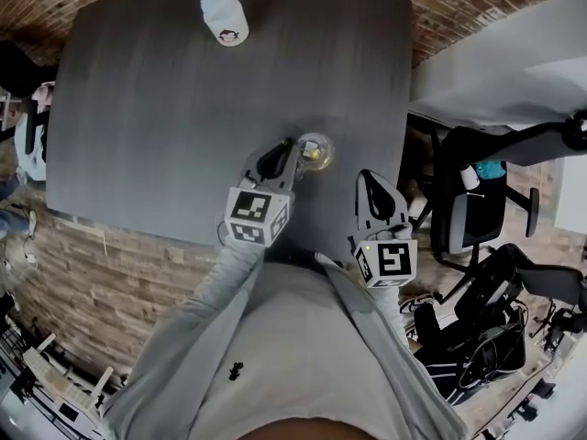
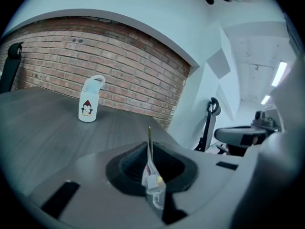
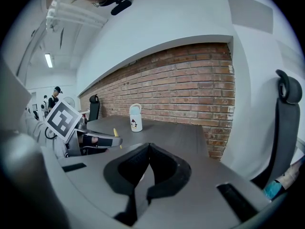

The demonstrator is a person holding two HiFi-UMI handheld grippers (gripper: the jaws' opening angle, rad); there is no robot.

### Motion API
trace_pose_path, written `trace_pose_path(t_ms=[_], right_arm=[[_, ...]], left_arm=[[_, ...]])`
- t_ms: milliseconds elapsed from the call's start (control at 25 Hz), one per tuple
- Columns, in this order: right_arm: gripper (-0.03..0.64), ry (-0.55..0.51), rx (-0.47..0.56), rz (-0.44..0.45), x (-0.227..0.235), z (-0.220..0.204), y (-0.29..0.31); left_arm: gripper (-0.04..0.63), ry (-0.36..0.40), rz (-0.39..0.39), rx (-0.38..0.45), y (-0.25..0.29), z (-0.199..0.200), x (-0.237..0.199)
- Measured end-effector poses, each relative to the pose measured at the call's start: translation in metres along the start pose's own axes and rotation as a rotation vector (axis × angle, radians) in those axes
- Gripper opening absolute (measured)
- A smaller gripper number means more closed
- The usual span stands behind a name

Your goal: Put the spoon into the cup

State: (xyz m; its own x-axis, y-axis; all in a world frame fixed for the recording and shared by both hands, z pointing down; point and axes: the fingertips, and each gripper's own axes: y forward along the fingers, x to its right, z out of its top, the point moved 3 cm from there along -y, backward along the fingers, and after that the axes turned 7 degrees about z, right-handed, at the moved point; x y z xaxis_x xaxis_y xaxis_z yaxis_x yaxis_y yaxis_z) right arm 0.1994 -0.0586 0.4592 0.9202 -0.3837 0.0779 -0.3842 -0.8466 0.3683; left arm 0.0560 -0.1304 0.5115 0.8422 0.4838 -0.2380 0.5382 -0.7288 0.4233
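Figure: insertion stage of the task. The left gripper point(image 2: 149, 148) has its jaws pressed together on the thin yellow spoon point(image 2: 149, 136), whose slender handle stands nearly upright out of the closed pads. In the right gripper view the same yellow tip shows just above that gripper. In the head view the left gripper's tips lie just beside the small clear glass cup point(image 1: 327, 145), which stands upright on the dark grey wood-grain table point(image 1: 183, 108) near its front edge. A yellowish patch shows within the cup's rim, but whether it is the spoon's bowl already inside or only over the mouth cannot be told. The right gripper point(image 3: 148, 147) is held to the side, near the table's front corner and apart from the cup, its jaws closed tip to tip on nothing. A white bottle with a penguin picture point(image 1: 225, 16) stands well apart at the far edge and has no part in the task. Judged from this arrangement, the spoon is being set into the cup and is not yet released. The next move calls for settling the lower end within the rim, then parting the left jaws so that the handle leans on the glass wall. The gripper should then draw straight back, neither dragging the spoon out nor tipping the cup, which nothing steadies.
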Motion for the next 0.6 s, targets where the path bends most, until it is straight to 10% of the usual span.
trace_pose_path(t_ms=[600], right_arm=[[0.017,-0.021,0.009,0.011,-0.0038,0.0067,-0.0010]], left_arm=[[0.163,0.006,-0.024,-0.017,-0.0017,-0.0045,0.0037]])
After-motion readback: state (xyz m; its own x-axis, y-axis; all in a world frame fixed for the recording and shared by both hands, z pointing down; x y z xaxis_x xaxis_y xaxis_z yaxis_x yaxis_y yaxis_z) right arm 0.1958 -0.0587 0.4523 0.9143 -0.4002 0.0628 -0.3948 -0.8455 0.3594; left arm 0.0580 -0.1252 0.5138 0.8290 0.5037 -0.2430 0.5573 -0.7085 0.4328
